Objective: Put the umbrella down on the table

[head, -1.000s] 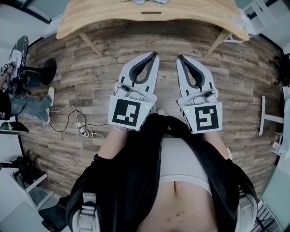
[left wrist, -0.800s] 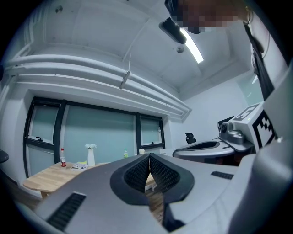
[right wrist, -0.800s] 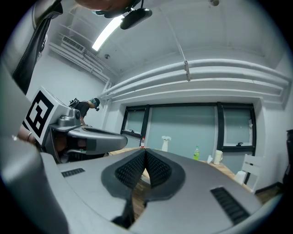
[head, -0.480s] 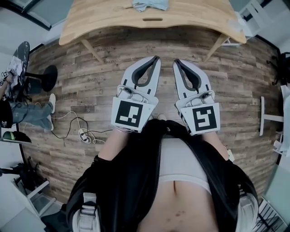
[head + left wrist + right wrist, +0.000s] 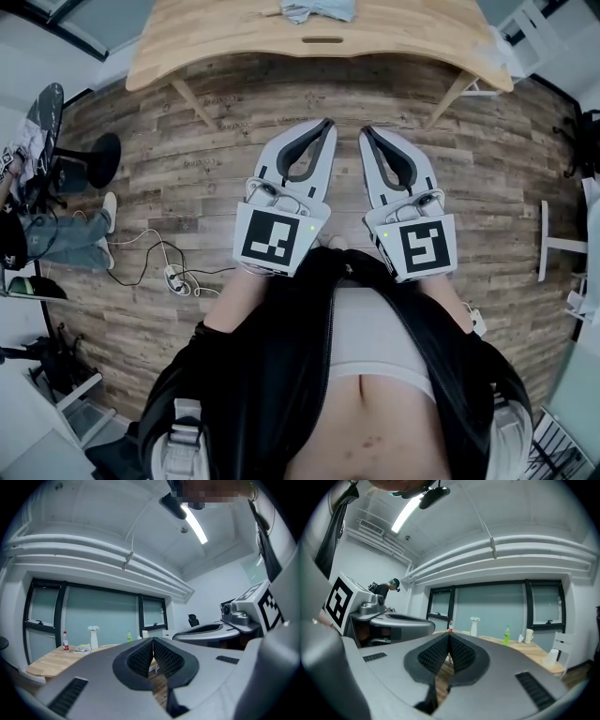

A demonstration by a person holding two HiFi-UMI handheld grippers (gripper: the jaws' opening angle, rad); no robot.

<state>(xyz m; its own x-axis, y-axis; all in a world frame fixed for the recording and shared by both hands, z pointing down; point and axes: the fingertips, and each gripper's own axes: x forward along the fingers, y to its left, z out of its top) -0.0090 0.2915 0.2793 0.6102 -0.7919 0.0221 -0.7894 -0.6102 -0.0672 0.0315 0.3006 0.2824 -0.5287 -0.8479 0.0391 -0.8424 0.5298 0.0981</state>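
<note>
No umbrella is clearly in view. A pale blue crumpled thing lies on the wooden table at the top of the head view; I cannot tell what it is. My left gripper and right gripper are held side by side over the plank floor, pointing level at the table. Both are shut with nothing between their ribbed pads. In the left gripper view the jaws meet, with the table beyond. The right gripper view shows its jaws pressed together the same way.
On the table stand a white vase, a green bottle and a red-capped bottle. A seated person's legs, a black stool and a cable with a power strip are on the left. A white chair stands at the right.
The table has come slightly nearer in the head view and the grippers sit a little closer to it. Both stay shut and empty.
</note>
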